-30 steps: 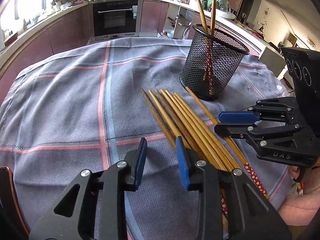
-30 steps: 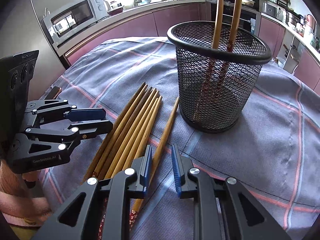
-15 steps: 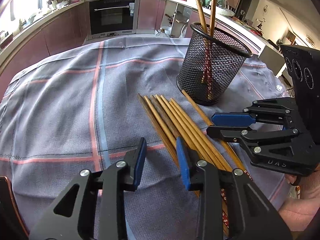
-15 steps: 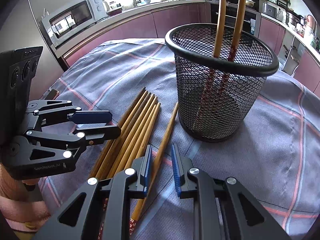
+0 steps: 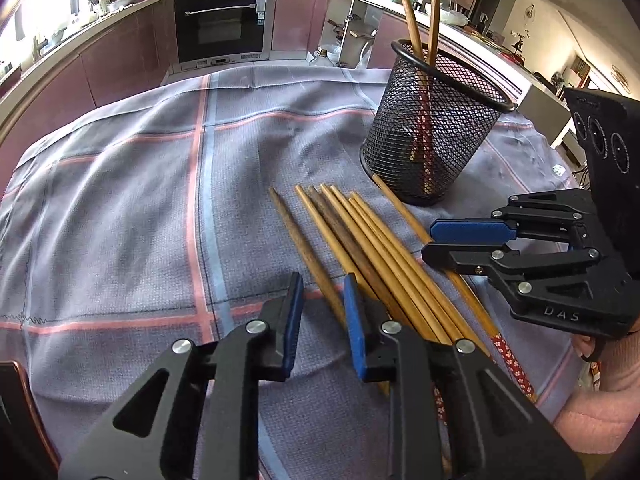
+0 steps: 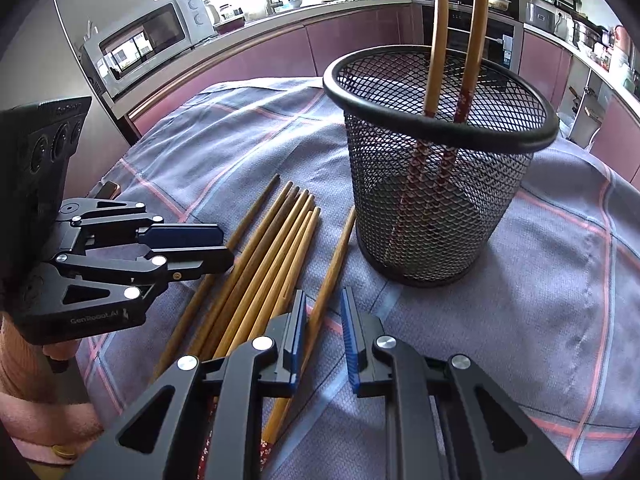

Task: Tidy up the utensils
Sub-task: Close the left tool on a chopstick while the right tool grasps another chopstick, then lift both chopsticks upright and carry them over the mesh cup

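Several wooden chopsticks (image 5: 380, 248) (image 6: 272, 260) lie side by side on the striped cloth, tips toward a black mesh cup (image 5: 432, 148) (image 6: 436, 208). Two chopsticks (image 5: 408, 4) (image 6: 440, 40) stand in that cup. My left gripper (image 5: 322, 292) (image 6: 226, 246) is low over the bundle's left edge. Its jaws are closing with the outermost chopstick (image 5: 304, 240) between them, and a gap still shows on both sides. My right gripper (image 6: 323, 308) (image 5: 430, 242) straddles the single chopstick (image 6: 332, 264) nearest the cup. Its jaws are narrow and the pads do not press on the stick.
The grey-blue cloth (image 5: 120, 220) with pink and blue stripes covers the table. A person's pink sleeve (image 5: 600, 412) is at the near right edge. Kitchen counters, an oven (image 5: 220, 24) and a microwave (image 6: 148, 40) stand beyond the table.
My left gripper's jaws have narrowed. The outermost chopstick on the left has splayed away from the bundle and now lies between them. The right gripper has kept still.
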The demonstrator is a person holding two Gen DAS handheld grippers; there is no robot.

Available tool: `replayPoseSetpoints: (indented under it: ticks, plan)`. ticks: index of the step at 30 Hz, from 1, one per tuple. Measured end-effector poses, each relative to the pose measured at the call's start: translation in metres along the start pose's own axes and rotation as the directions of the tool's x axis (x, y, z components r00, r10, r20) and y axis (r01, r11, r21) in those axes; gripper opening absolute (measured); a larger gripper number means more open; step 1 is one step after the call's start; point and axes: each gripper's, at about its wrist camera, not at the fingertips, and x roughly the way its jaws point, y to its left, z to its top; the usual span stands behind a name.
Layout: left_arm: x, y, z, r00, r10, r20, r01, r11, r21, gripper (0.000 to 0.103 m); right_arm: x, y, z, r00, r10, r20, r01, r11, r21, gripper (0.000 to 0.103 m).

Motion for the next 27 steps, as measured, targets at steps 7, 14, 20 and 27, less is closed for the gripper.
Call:
replayPoseSetpoints:
  ticks: [7, 14, 20, 27]
  plan:
    - [0.003, 0.003, 0.006, 1.0, 0.011, -0.003, -0.011, 0.999, -0.042, 0.012, 0.002, 0.001, 0.002, 1.0, 0.005, 0.0, -0.005, 1.0, 0.002, 0.009]
    - [-0.002, 0.003, 0.0, 0.999, 0.037, -0.002, -0.037, 0.998, -0.06, 0.011, -0.002, 0.002, -0.001, 1.0, 0.017, -0.003, -0.017, 1.0, 0.002, 0.008]
    - [-0.002, 0.002, -0.004, 0.999, 0.05, -0.019, -0.05, 0.998, -0.034, 0.018, 0.002, 0.004, 0.002, 1.0, 0.002, -0.012, -0.002, 1.0, -0.01, 0.008]
    - [-0.003, 0.007, -0.005, 0.999, 0.037, -0.012, -0.038, 0.996, -0.079, 0.012, 0.005, 0.009, 0.002, 1.0, -0.001, -0.005, 0.001, 1.0, -0.013, 0.008]
